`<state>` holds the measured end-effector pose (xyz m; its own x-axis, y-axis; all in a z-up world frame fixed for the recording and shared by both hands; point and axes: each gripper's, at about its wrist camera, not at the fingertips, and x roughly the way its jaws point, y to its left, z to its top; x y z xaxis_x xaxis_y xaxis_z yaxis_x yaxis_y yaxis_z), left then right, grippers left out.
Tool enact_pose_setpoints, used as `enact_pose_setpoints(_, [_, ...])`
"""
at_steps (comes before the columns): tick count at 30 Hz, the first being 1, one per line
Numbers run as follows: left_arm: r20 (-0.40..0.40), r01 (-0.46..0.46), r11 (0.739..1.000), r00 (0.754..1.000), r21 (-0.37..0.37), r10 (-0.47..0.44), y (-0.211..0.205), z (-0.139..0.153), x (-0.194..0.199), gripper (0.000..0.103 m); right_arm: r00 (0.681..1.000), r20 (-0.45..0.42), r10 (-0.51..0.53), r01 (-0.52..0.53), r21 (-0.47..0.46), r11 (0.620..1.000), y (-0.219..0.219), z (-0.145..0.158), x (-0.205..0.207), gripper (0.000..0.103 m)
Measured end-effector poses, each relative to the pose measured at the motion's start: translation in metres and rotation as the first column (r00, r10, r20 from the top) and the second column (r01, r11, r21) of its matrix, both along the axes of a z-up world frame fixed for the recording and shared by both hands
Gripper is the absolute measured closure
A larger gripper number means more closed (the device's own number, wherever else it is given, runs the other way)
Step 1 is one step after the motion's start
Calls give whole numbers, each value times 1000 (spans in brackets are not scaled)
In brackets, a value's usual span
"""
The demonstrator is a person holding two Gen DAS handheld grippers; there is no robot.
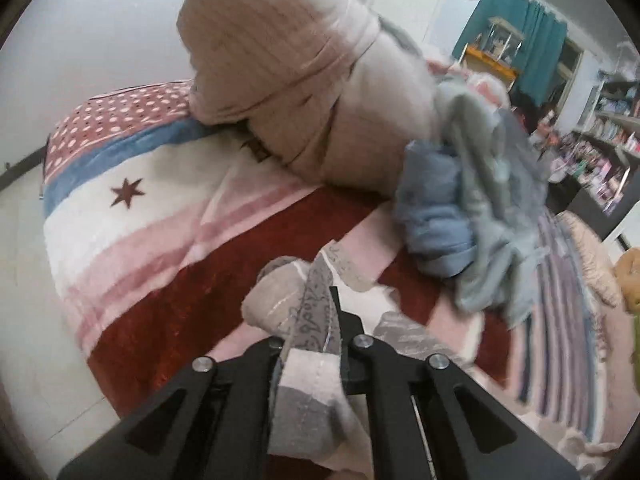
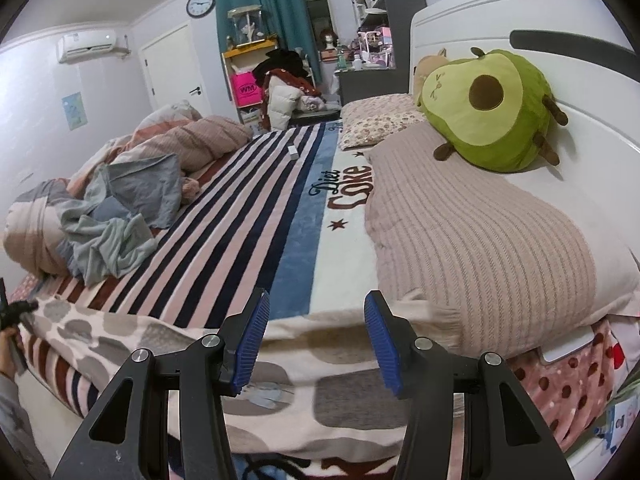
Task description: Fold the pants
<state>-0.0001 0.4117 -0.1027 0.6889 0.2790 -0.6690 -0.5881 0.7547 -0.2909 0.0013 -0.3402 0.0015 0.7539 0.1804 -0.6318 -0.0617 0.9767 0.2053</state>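
At the bottom centre of the left wrist view, our left gripper (image 1: 320,320) is clamped on the pink-and-grey patterned pants (image 1: 308,392). In the right wrist view, our right gripper (image 2: 316,340) stands apart, empty, above the pants (image 2: 280,360) draped along the lower bed edge.

The soft cream fleece pants with grey rounded patches (image 2: 304,364) lie spread along the near edge of the striped bed blanket (image 2: 224,236), overhanging it. One bunched end (image 1: 308,364) is lifted, pinched in the left tongs (image 1: 310,336).
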Motion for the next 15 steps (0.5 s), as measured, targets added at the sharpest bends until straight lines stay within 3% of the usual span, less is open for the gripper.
enact_pose_setpoints(5, [59, 146, 986, 987, 75, -151, -56, 36, 3, 101, 1000, 5, 15, -15, 17, 1000, 2, -2, -2, 58])
enact_pose_setpoints(7, [86, 237, 966, 965, 101, -246, -95, 50, 6, 101, 1000, 9, 21, -21, 24, 999, 2, -2, -2, 58])
enact_pose_setpoints(11, [110, 419, 899, 895, 129, -433, -177, 64, 15, 101, 999, 12, 33, -34, 45, 998, 1, -5, -2, 58])
enact_pose_setpoints(14, [115, 547, 828, 821, 126, -559, -250, 63, 24, 101, 999, 18, 42, -43, 59, 997, 1, -7, -2, 58])
enact_pose_setpoints(15, [101, 615, 779, 773, 120, -626, -285, 56, 31, 101, 999, 17, 45, -46, 66, 997, 1, -9, -2, 58])
